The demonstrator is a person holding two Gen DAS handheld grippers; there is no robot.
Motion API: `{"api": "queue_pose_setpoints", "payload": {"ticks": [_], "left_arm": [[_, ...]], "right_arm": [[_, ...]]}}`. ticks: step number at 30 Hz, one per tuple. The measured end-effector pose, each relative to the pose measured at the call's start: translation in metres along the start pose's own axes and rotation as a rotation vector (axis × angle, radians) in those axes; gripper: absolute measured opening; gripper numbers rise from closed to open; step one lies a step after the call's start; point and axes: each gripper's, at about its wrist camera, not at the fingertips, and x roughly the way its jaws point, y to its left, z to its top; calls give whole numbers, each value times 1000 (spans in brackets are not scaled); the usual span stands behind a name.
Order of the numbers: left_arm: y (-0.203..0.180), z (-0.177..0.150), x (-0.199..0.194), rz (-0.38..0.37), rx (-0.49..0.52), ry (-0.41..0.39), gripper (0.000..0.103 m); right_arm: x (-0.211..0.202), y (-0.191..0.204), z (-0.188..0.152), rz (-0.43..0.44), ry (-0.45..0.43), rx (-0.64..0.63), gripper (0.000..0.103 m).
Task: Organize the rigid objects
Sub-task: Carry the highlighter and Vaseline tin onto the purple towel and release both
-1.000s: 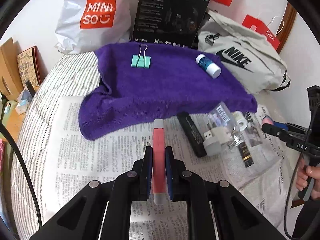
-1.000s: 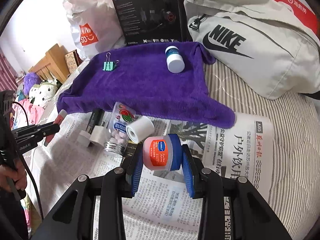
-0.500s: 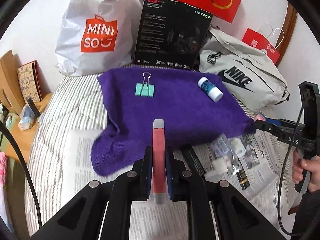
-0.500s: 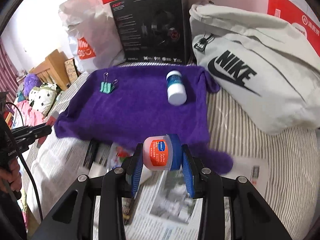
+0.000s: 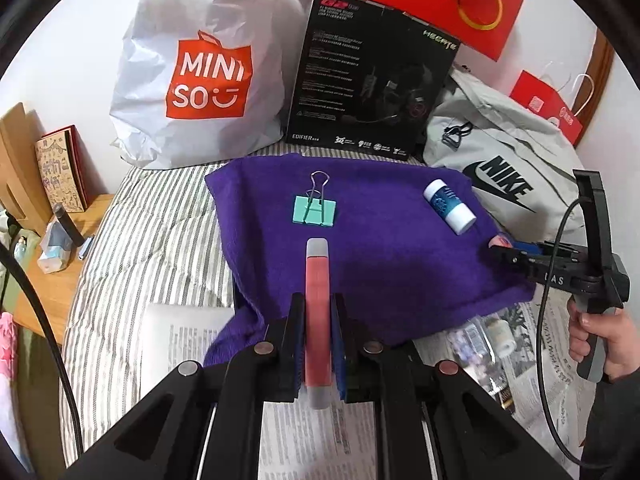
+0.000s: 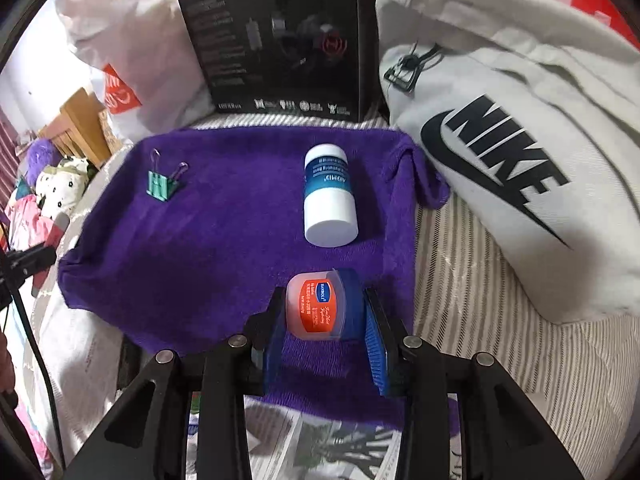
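Note:
My left gripper [image 5: 317, 312] is shut on a slim pink tube [image 5: 317, 280] with grey ends, held over the near edge of the purple towel [image 5: 380, 264]. A teal binder clip [image 5: 315, 209] and a blue-and-white bottle [image 5: 450, 207] lie on that towel. My right gripper [image 6: 324, 312] is shut on a small orange-labelled jar [image 6: 318, 307] with a blue lid, above the towel [image 6: 224, 232] just in front of the bottle [image 6: 330, 196]. The binder clip [image 6: 162, 184] sits at the towel's far left. The right gripper [image 5: 520, 258] also shows at the right of the left wrist view.
A white Miniso bag [image 5: 196, 72], a black headset box [image 5: 372, 76] and a grey Nike bag [image 6: 520, 152] line the back. Newspaper [image 5: 316, 436] with several small items [image 5: 500, 330] covers the striped bed [image 5: 156, 232] in front. A wooden bedside table [image 5: 60, 248] stands left.
Both grippers have moved forward from over the newspaper to over the purple towel, each still holding its object. The towel, clip and bottle now look closer.

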Motion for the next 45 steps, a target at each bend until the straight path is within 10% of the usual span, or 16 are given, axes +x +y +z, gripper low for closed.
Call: {"api": "queue_pose_setpoints", "payload": {"ticks": [35,45], "left_arm": [[3,31,101,93,-25,97,13],[-7,18,89,40,-2,123,42]], "right_arm": [[40,10,7,-13,24,-90,39],[27,11,0,35,60,-69,54]]}}
